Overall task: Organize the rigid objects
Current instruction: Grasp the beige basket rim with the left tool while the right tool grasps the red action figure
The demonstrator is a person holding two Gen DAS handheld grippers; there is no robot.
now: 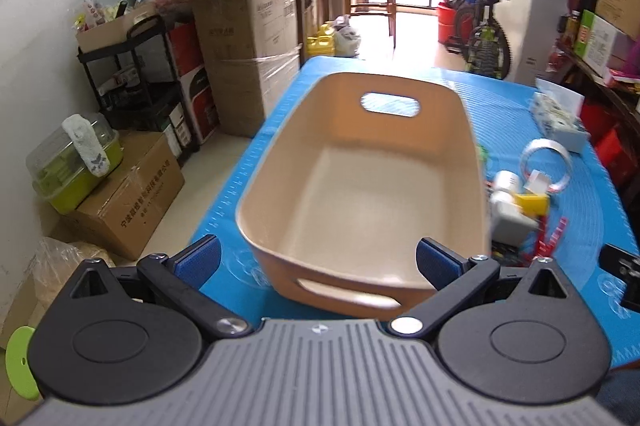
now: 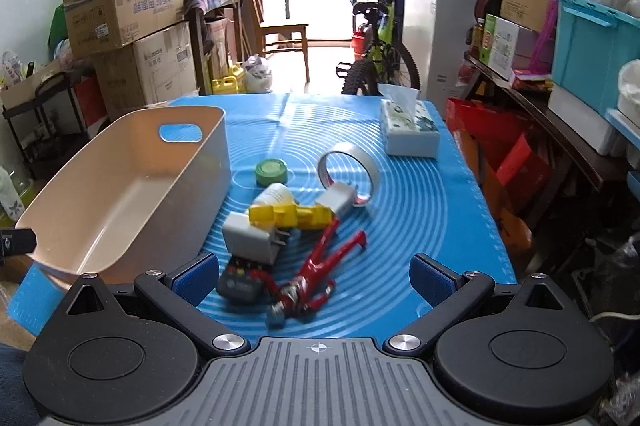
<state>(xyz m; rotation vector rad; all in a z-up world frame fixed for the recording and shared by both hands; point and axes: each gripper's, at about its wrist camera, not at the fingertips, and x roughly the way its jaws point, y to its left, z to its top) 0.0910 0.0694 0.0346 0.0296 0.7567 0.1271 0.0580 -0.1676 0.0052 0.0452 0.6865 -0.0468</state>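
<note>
The beige bin (image 1: 360, 186) stood along the table's (image 2: 420, 210) left edge, its near end between the left gripper's (image 1: 318, 262) spread fingers. The right gripper (image 2: 314, 276), fingers apart, hovered over the red figure (image 2: 316, 274).

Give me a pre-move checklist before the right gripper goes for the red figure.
1. Right gripper open, nothing held: ok.
2. Red figure lies between the fingers' line, on the blue mat: ok.
3. Figure clear of neighbours: not ok, the dark remote touches its arm.
4. Beige bin empty, ready to receive: ok.
5. Left gripper open, at the bin's near rim: ok.
6. Figure's grip width fits: cannot tell, blurred.
</note>
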